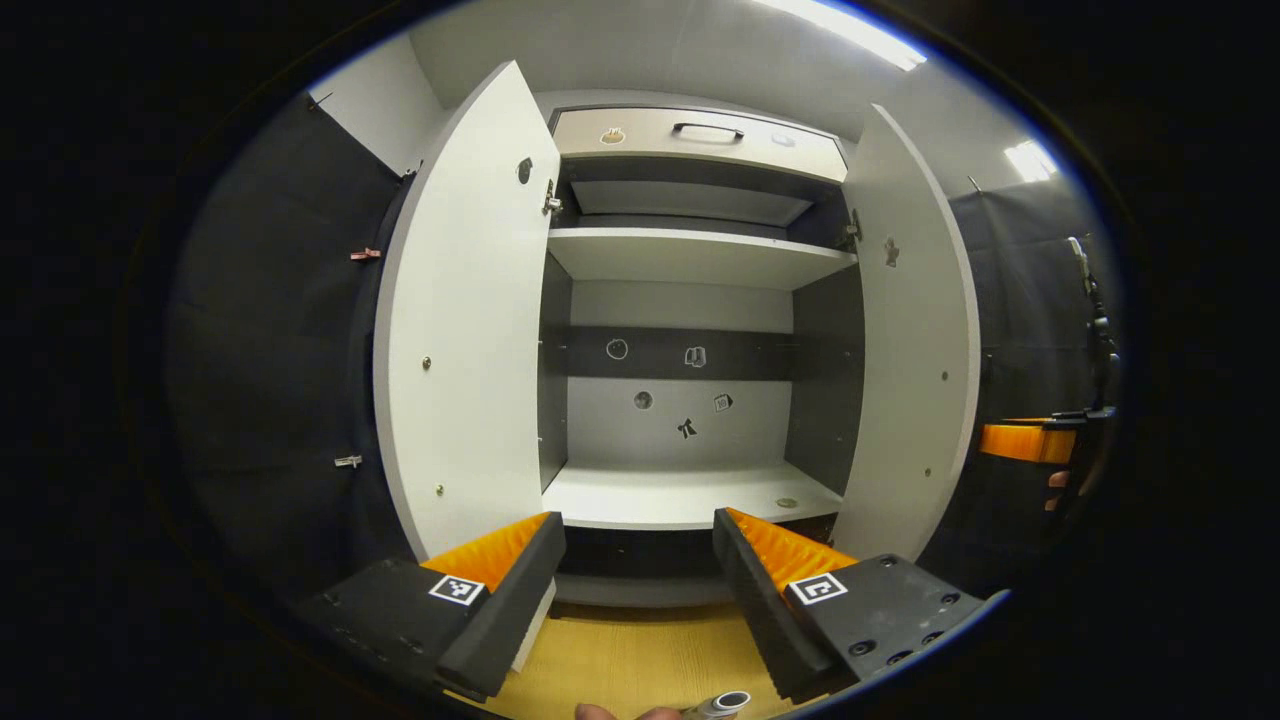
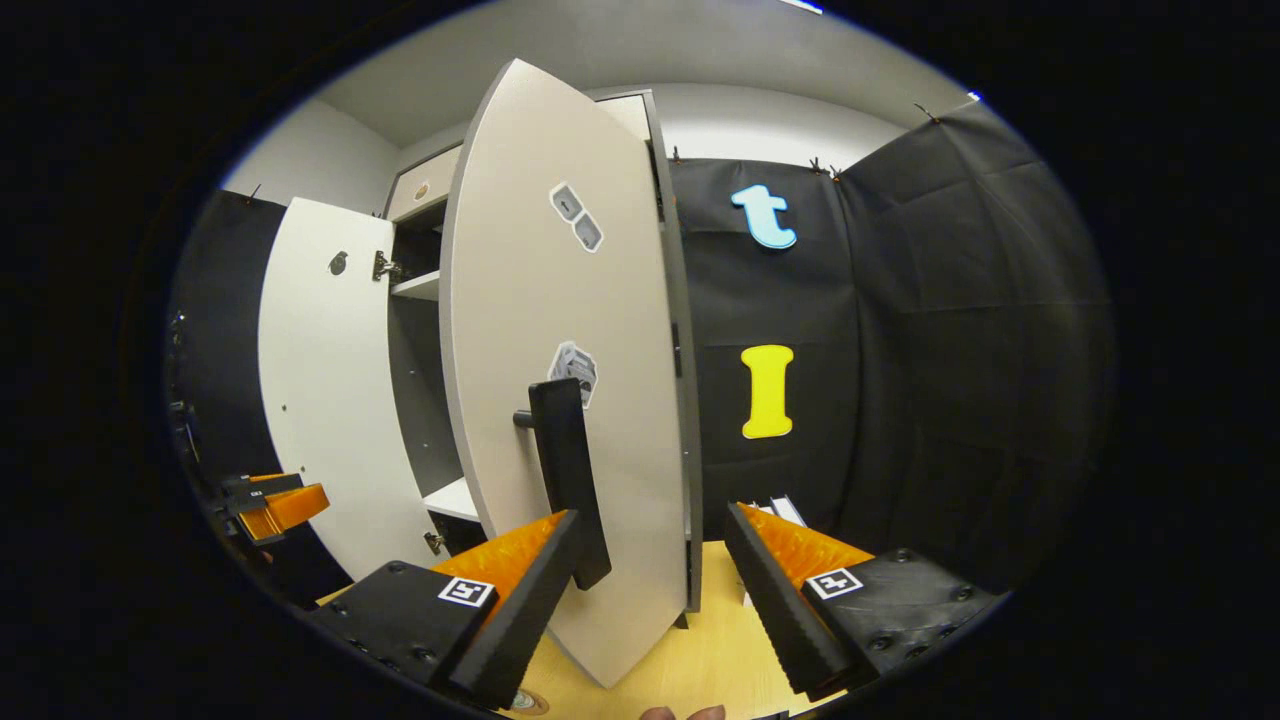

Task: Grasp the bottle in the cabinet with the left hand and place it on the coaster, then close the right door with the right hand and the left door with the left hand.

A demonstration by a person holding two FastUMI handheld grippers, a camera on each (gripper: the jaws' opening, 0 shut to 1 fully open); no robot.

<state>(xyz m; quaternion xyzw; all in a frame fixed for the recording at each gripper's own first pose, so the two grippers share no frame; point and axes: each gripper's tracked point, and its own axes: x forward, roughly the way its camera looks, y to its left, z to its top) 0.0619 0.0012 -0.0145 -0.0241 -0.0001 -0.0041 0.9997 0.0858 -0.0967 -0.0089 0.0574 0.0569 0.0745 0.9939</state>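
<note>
Nearest the lens in the left gripper view we note the left gripper (image 1: 638,560), jaws spread wide with nothing between them, held over the pale wooden table (image 1: 620,660). Just below the jaws, at the bottom edge, a silver cap that looks like the top of the bottle (image 1: 722,704) pokes up beside what seem to be fingertips; we cannot tell from here whether it stands on a coaster. Beyond the jaws stands the cabinet (image 1: 690,330), both doors swung outward: left door (image 1: 465,320) and right door (image 1: 910,340). We see the lower shelf (image 1: 680,495) bare save for a small round mark near its right end, an upper shelf (image 1: 690,255) above it, and a drawer (image 1: 700,140) with a dark handle on top. Small stickers dot the back panel. Far right in this view, the other gripper shows at the edge. In the right gripper view, the right gripper (image 2: 650,570) also has its jaws apart and grips nothing; the lower edge of the right door (image 2: 560,380) hangs between them, and its dark handle (image 2: 568,480) ends just beside the left finger (image 2: 520,590), though we cannot tell whether they touch. Farther left we see the left door (image 2: 320,400) and the left gripper (image 2: 275,505) near it.
</note>
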